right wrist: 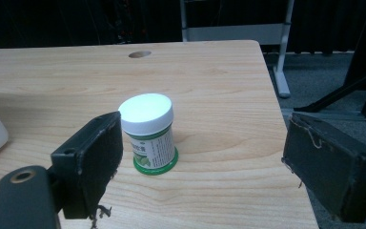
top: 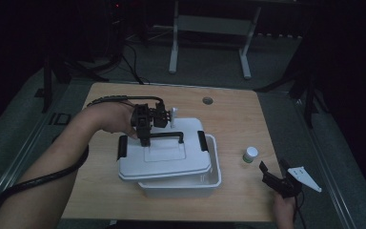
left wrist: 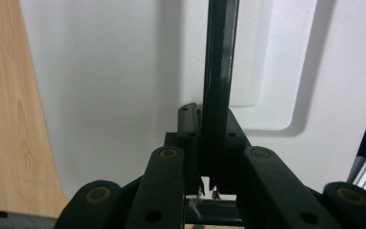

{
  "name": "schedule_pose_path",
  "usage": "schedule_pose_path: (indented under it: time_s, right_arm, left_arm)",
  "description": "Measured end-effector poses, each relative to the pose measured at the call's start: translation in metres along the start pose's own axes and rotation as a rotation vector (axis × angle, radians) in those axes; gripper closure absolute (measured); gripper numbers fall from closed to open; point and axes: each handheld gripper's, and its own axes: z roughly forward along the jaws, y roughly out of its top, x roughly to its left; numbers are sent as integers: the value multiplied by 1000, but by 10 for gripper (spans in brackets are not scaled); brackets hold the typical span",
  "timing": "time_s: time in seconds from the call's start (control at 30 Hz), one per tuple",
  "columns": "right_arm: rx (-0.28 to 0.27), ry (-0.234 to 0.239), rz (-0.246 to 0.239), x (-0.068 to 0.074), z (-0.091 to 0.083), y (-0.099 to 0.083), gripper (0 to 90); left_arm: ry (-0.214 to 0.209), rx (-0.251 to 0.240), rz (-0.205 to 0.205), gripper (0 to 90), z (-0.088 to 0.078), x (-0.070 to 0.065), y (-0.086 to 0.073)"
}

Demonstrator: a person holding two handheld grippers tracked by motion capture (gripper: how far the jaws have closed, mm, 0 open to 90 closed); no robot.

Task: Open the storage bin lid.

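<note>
Here the left tool (top: 145, 138) is clamped on the black handle (top: 166, 135) of the white lid (top: 164, 155), lifted askew over its bin (top: 213, 176) at bench (top: 228, 119) centre. The right tool (top: 272, 177) waits open at four o'clock near a small jar (top: 250, 154); next, probably, carry the lid clear and set it down.

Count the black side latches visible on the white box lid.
2. One latch hangs at the lid's left end, the other latch at its right end, both seen from the high view. More could be hidden on the far or near edge.

White lid (top: 164, 157), black handle (top: 167, 135), green-labelled bottle (right wrist: 150, 136)
</note>
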Motion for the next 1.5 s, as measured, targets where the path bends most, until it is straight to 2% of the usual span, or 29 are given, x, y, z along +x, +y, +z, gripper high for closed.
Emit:
schedule_pose_path:
  time_s: [0.2, 0.4, 0.43, 0.47, 0.5, 0.53, 0.73, 0.77, 0.97, 1.03, 1.07, 1.13, 1.17, 1.2, 1.23, 1.3, 1.33, 1.37, 1.5]
  right_arm:
    - [2, -2, -1, 0, 0, 0, 129]
    - [4, -4, -2, 0, 0, 0, 129]
    - [4, -4, -2, 0, 0, 0, 129]
    - [5, -5, -2, 1, 0, 0, 129]
    - [5, -5, -2, 1, 0, 0, 129]
    - [5, -6, -4, 1, 0, 0, 130]
    - [7, -8, -9, 1, 0, 0, 129]
    - [6, -8, -9, 1, 0, 0, 130]
    - [8, -11, -10, 1, 1, 0, 129]
    - [9, -10, -11, 1, 1, 0, 129]
    - [9, -11, -11, 1, 1, 0, 130]
    - [9, -11, -11, 1, 1, 0, 129]
    - [9, -12, -11, 1, 1, 0, 129]
    - [9, -12, -11, 1, 1, 0, 129]
    - [9, -12, -12, 2, 1, 0, 129]
    - [11, -13, -13, 2, 1, 0, 129]
    - [11, -13, -13, 2, 1, 0, 129]
    - [11, -14, -14, 2, 1, 0, 130]
    - [12, -12, -16, 2, 1, 0, 129]
  left_arm:
    - [14, -12, -43, 836, -2, 3, -23]
    - [-2, -12, -92, 836, -1, 5, -49]
    - [-2, -12, -92, 837, -1, 5, -49]
    - [6, -17, -109, 836, 0, 5, -56]
    - [6, -17, -109, 836, 0, 5, -56]
    - [-5, -20, -119, 836, 0, 5, -62]
    - [-5, -26, -159, 836, 2, 6, -87]
    - [-5, -26, -159, 837, 2, 6, -87]
    - [-23, -40, -232, 836, 7, 7, -122]
    - [-16, -37, -240, 836, 7, 7, -127]
    - [-24, -29, -265, 837, 8, 7, -138]
    - [-15, -24, -280, 836, 8, 7, -144]
    - [-24, -21, -308, 836, 8, 7, -156]
    - [-24, -21, -308, 837, 8, 7, -156]
    - [-36, -15, -338, 836, 9, 8, -167]
    - [-37, -3, -364, 837, 13, 7, -176]
    - [-37, -3, -364, 836, 13, 7, -176]
    - [-46, 7, -386, 836, 18, 7, -186]
    - [-60, 14, -440, 837, 29, 10, -203]
